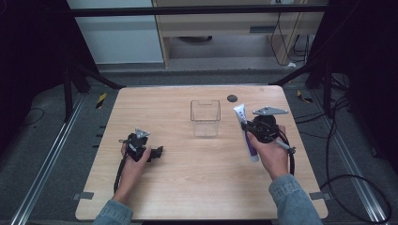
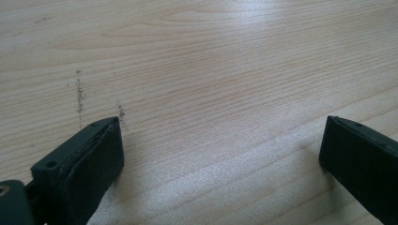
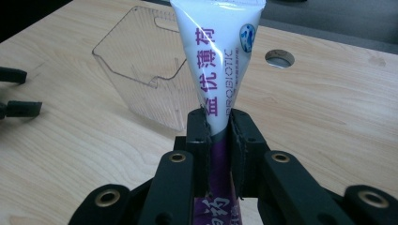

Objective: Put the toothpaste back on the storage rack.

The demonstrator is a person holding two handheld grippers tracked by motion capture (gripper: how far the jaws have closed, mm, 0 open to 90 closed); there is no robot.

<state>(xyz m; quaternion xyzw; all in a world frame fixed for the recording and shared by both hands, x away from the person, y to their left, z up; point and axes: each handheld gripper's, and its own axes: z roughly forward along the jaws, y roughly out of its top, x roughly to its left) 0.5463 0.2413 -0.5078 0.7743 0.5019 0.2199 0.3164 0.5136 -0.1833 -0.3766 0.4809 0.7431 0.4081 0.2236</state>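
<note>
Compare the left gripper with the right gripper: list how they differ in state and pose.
The left gripper stands open with nothing between its jaws; the right gripper is shut on the white and purple toothpaste tube. The left gripper sits low over the bare light wooden table; the right gripper points toward the clear plastic box. Both are black, two-jawed and hand-held.

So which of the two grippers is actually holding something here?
The right gripper: its fingers are clamped on a white and purple toothpaste tube. The left gripper rests on the table, fingers apart with bare wood between them.
</note>
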